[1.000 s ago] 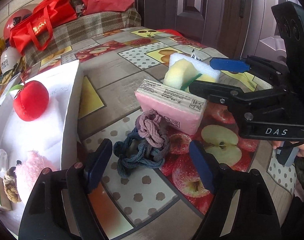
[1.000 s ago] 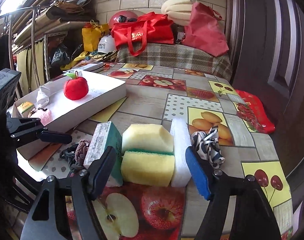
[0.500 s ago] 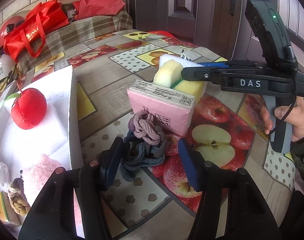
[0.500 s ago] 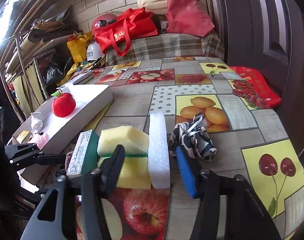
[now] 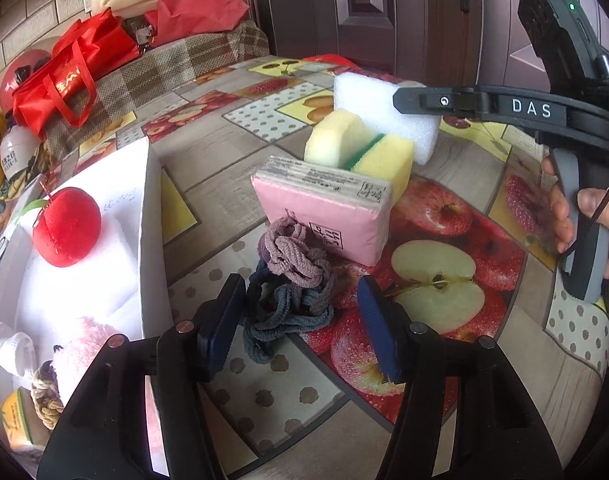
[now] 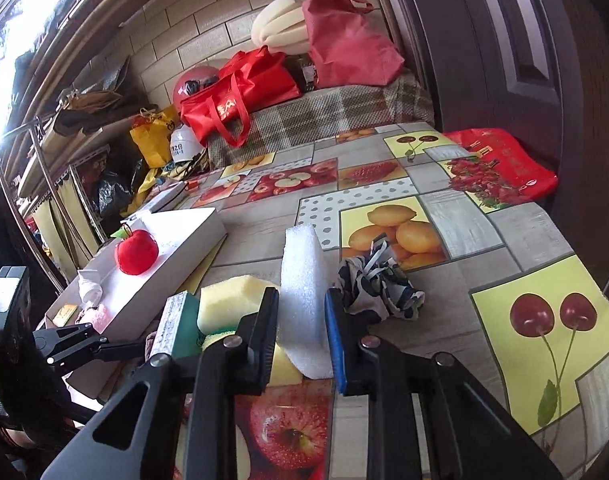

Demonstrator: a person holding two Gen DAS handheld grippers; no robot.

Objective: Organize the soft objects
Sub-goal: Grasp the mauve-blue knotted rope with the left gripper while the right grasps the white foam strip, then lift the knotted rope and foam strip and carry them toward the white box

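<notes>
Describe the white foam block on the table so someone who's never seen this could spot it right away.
On the fruit-print tablecloth, find the row of upright soft blocks. The white foam block stands beside the yellow sponge, clamped in the right gripper. It's the only pure white, grainy slab.

Lit by soft daylight; blown-out glare from the window (image 6: 8, 36) at upper left of the right wrist view. Sharp centres, strong fisheye bending, dark vignetted corners, faint shadows on the tabletop (image 5: 232, 160).

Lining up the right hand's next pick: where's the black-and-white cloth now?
In the right wrist view, the black-and-white cloth lies bunched on the table, right of the white foam block, beside the lemon print.
</notes>
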